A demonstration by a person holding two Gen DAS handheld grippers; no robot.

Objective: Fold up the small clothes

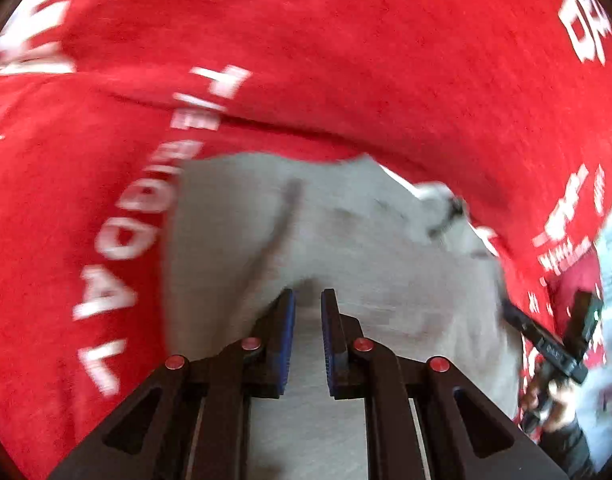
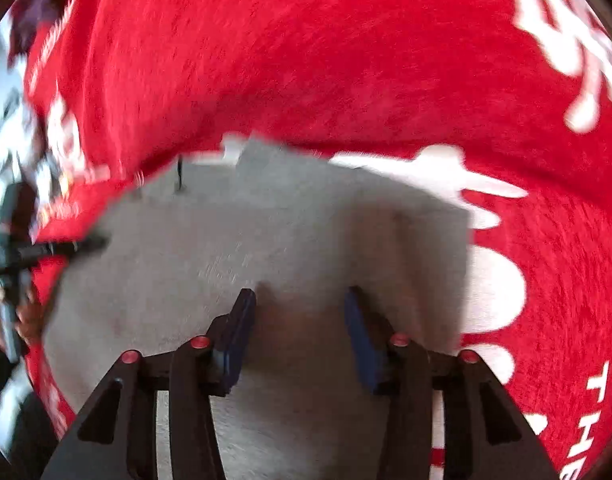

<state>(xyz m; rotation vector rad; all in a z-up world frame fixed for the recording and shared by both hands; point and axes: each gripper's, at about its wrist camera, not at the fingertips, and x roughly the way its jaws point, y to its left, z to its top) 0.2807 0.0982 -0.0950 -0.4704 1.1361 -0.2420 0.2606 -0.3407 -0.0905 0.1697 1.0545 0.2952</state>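
Note:
A light grey garment (image 1: 366,248) lies spread on a red cloth (image 1: 306,40) with white lettering. My left gripper (image 1: 308,296) has its blue pads nearly together at the garment's near edge, with grey fabric filling the narrow gap. In the right wrist view the same grey garment (image 2: 266,232) lies flat under my right gripper (image 2: 300,296). That gripper's pads stand well apart and nothing is pinched between them. A white label (image 2: 232,148) shows at the garment's far edge. Both views are blurred.
The red cloth (image 2: 346,60) covers the whole surface around the garment. The right gripper's body and the hand holding it (image 1: 562,352) show at the right edge of the left wrist view. The left gripper's body and a hand (image 2: 18,264) sit at the left edge of the right wrist view.

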